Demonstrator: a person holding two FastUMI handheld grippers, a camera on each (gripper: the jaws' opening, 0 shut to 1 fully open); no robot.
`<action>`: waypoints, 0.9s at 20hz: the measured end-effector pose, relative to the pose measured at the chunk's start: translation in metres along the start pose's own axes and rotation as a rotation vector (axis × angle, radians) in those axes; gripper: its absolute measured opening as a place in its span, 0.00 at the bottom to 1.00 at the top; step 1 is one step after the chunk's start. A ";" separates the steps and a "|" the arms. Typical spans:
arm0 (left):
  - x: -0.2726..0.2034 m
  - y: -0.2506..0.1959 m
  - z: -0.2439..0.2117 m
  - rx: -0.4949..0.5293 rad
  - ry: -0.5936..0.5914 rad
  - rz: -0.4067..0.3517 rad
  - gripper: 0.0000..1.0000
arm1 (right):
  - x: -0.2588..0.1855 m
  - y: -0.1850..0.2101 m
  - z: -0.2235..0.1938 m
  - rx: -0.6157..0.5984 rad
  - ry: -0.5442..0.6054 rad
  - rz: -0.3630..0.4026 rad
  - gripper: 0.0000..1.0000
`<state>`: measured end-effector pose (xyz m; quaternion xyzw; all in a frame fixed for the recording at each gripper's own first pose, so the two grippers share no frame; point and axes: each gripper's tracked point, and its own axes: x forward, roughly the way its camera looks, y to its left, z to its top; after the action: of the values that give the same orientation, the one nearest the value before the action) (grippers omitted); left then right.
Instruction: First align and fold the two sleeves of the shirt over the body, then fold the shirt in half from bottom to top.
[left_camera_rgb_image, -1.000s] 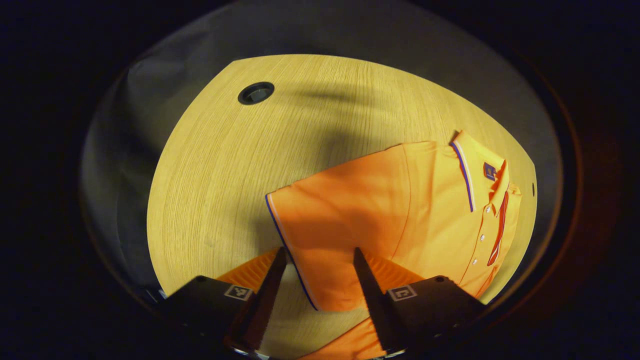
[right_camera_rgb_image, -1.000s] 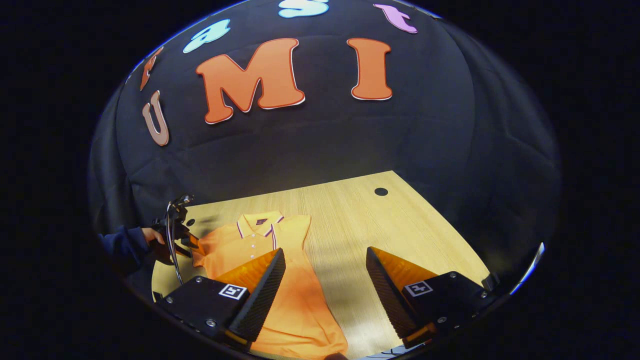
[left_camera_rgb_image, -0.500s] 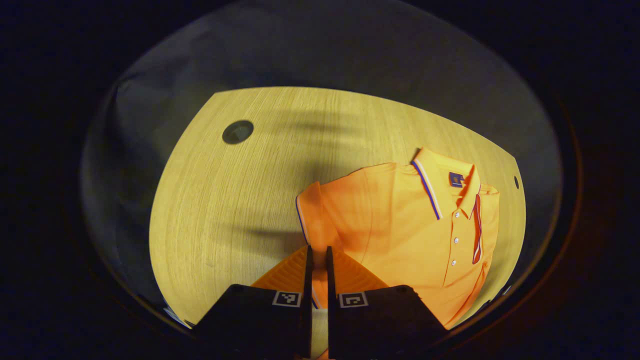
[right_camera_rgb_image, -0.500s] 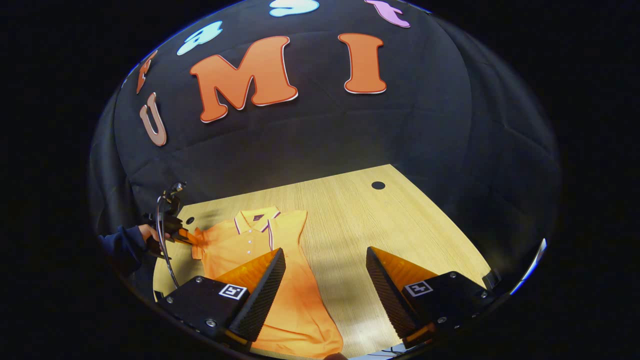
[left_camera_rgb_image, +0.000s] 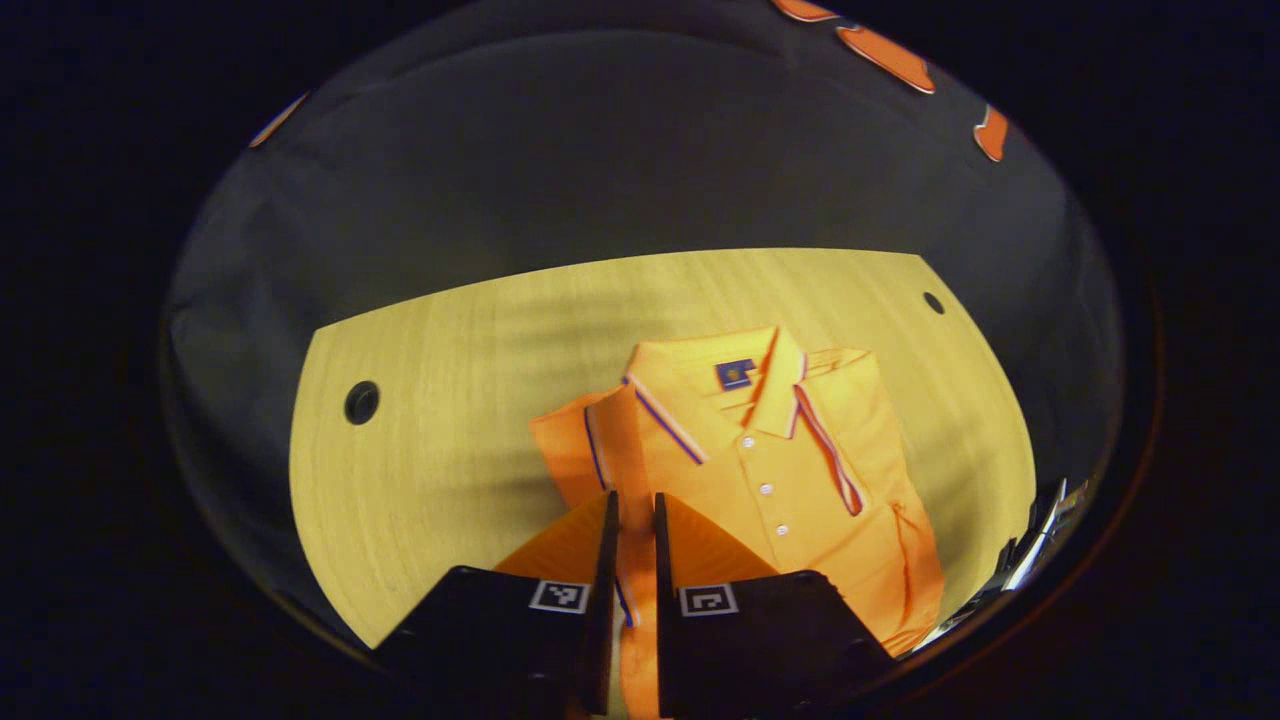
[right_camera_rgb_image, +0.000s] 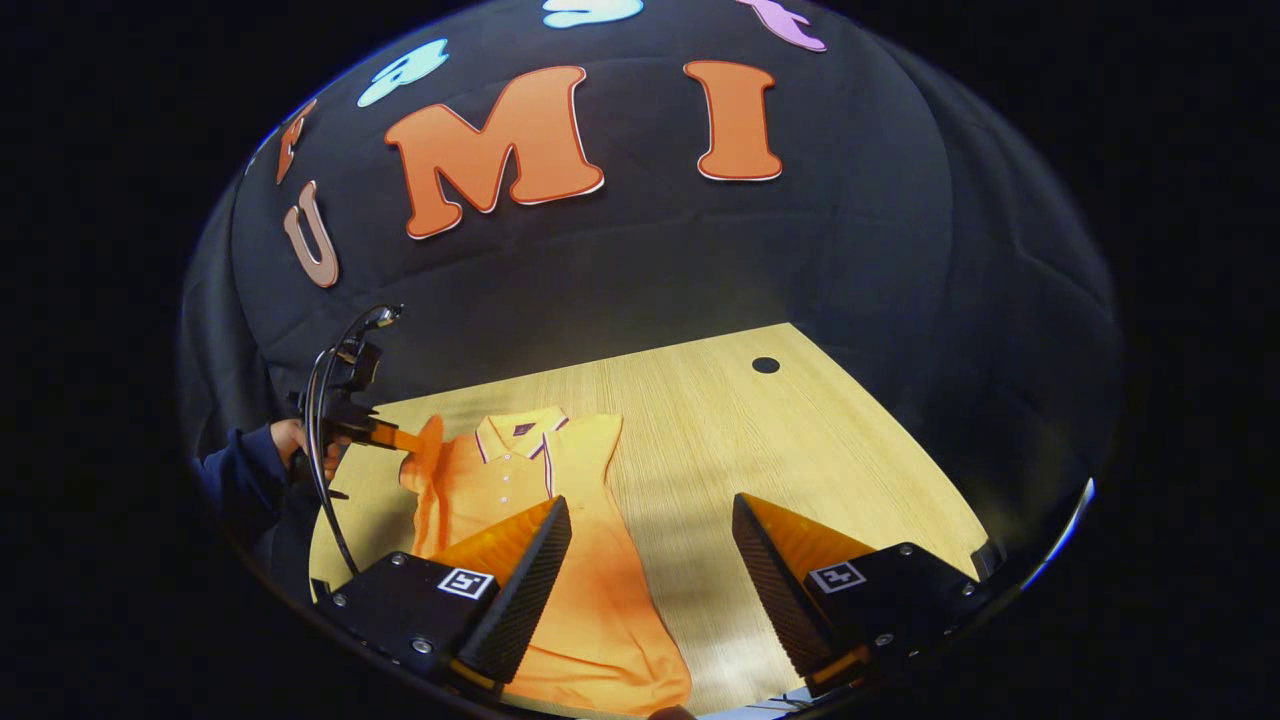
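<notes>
The orange polo shirt (right_camera_rgb_image: 560, 560) lies flat on the wooden table (right_camera_rgb_image: 800, 450), its right sleeve already folded in. The left gripper (left_camera_rgb_image: 630, 530) is clamped on the left sleeve (left_camera_rgb_image: 590, 450), lifted; carrying it level across the body should align the cuffs. The right gripper (right_camera_rgb_image: 650, 560) hangs spread wide, holding nothing.

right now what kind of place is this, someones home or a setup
Most likely a staged recording booth, not a home. A black cloth wall backs a bare wooden table with cable holes, and the only item on it is an orange polo shirt, handled with handheld grippers: the left gripper grips its sleeve.
</notes>
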<state>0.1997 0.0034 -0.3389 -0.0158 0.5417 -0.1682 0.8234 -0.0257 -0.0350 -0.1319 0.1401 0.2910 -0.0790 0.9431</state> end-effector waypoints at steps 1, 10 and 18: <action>-0.003 -0.015 -0.002 0.017 0.000 -0.043 0.20 | -0.002 0.000 -0.001 0.003 0.000 -0.002 0.99; -0.047 -0.045 -0.020 0.172 -0.176 -0.087 0.92 | -0.025 0.010 -0.008 -0.002 -0.073 -0.053 0.99; -0.188 -0.039 -0.032 0.069 -0.537 0.033 0.96 | -0.068 0.029 0.013 -0.111 -0.284 0.027 0.99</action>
<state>0.0942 0.0269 -0.1775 -0.0231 0.2983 -0.1629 0.9402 -0.0676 -0.0068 -0.0760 0.0787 0.1565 -0.0693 0.9821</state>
